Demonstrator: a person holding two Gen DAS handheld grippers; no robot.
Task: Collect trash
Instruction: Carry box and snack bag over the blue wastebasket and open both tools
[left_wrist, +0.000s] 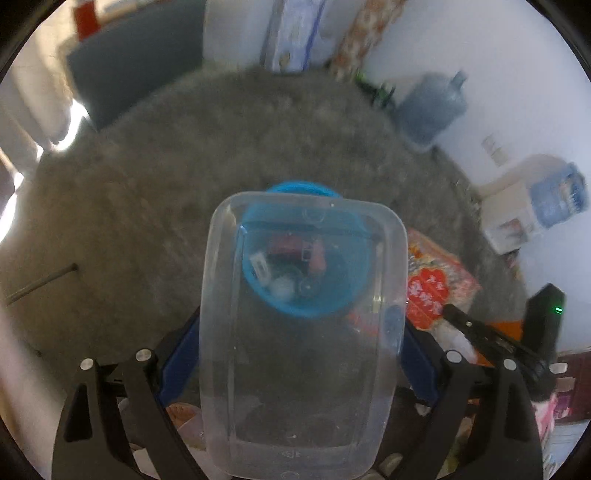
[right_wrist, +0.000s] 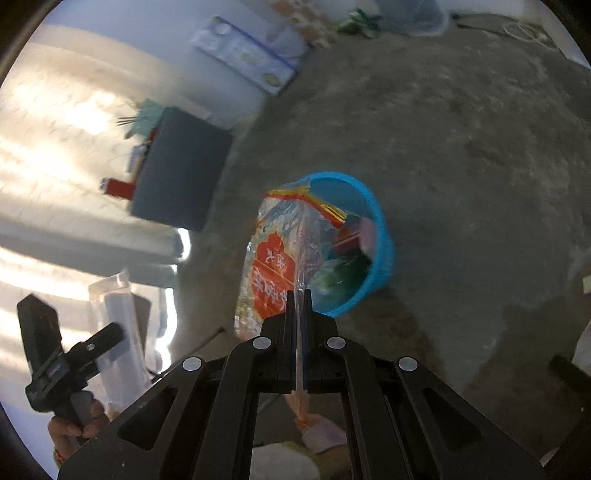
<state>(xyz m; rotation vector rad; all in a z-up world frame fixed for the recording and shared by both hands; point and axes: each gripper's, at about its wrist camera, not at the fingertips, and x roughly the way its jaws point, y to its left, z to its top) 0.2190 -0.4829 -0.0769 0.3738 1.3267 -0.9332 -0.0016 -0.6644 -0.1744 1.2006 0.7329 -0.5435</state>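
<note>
Left claw: gripping a clear plastic box by its two long sides, holding it above the blue bin.
Right claw: clamping shut on the edge of a plastic snack bag, red and clear, which is hanging over the near rim of the blue bin.
Blue bin: standing on the grey floor, already holding wrappers and small scraps.
Surroundings: a water jug is leaning by the far wall; a dark panel is resting at the floor's edge.
</note>
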